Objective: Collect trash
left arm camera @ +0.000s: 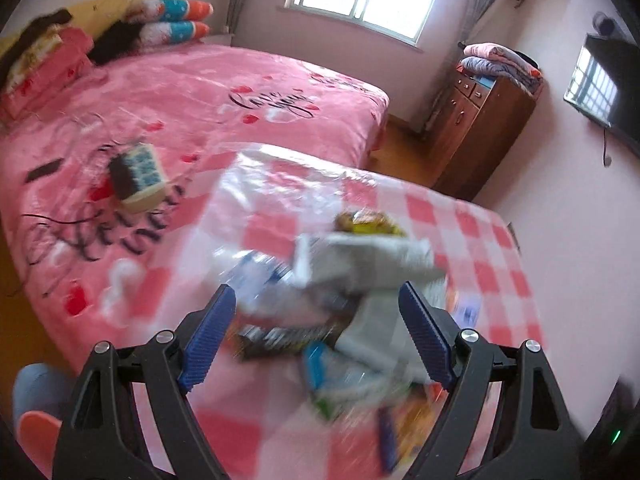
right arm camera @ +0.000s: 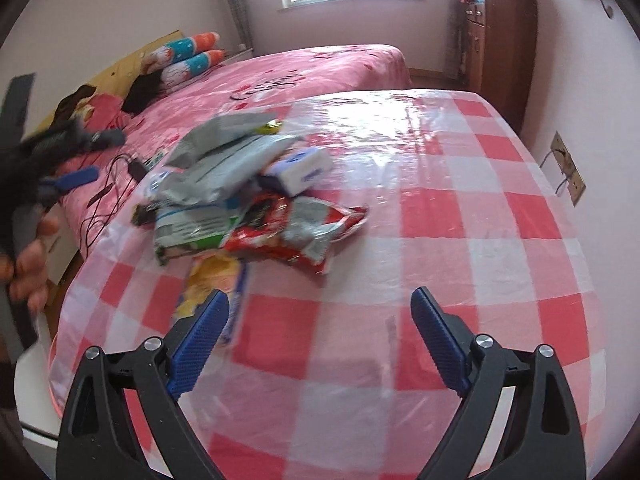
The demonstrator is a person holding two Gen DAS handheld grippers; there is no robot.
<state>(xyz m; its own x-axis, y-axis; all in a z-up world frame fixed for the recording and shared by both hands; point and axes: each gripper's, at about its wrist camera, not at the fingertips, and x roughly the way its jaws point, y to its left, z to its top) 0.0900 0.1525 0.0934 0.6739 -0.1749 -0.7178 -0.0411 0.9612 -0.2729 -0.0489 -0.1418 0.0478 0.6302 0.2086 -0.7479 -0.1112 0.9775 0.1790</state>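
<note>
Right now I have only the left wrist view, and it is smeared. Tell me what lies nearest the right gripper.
Observer: A yellow wrapper, flat on the checked tablecloth, just ahead of the left finger of the right gripper.
Operator: Report the right jaws.
Observer: Wide open, nothing between them, only bare cloth beneath.
Operator: Name the piece that shows most sharply.
Observer: A crumpled red snack bag, at the right side of the pile, resting on the cloth.
</note>
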